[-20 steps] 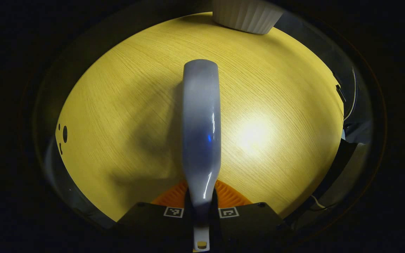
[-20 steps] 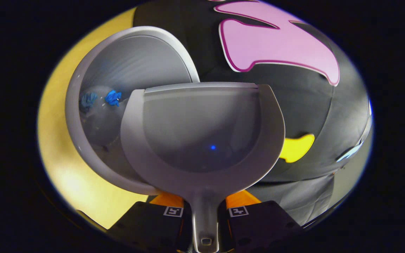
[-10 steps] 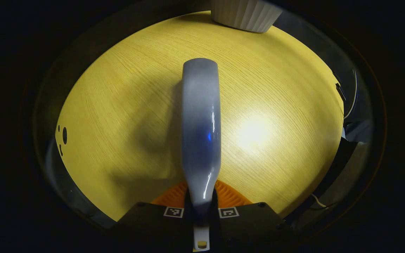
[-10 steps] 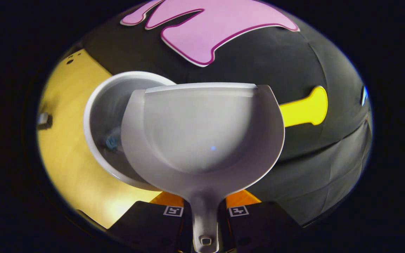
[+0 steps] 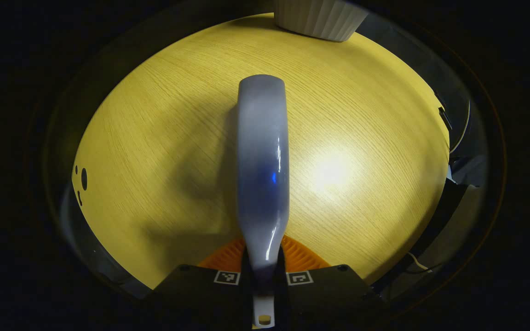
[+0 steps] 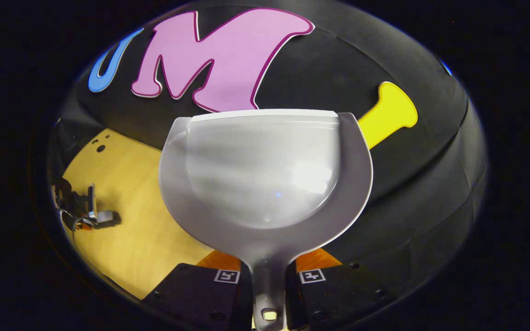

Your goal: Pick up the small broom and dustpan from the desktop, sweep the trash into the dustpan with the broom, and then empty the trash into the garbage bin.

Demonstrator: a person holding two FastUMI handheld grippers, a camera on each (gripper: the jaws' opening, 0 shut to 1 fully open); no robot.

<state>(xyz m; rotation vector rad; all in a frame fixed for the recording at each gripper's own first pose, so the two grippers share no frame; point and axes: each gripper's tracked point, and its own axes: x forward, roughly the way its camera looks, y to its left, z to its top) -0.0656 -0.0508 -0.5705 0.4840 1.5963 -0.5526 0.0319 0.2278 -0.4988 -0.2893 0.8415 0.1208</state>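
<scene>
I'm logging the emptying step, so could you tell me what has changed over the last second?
The right gripper swung the dustpan away from the bin: bin and blue scraps have left its view, and the pan now faces the wall. The left gripper keeps the broom over the table, barely moved.

You are working in a recording booth, not a lived-in room. A black cloth wall point(image 6: 407, 193) hangs close behind a pale wood-grain bench point(image 5: 154, 138) with small drilled holes point(image 5: 83, 178) near one edge. Cables point(image 5: 460, 133) trail past the bench's side, and a small clamped fixture point(image 6: 85, 214) sits on its surface.
</scene>
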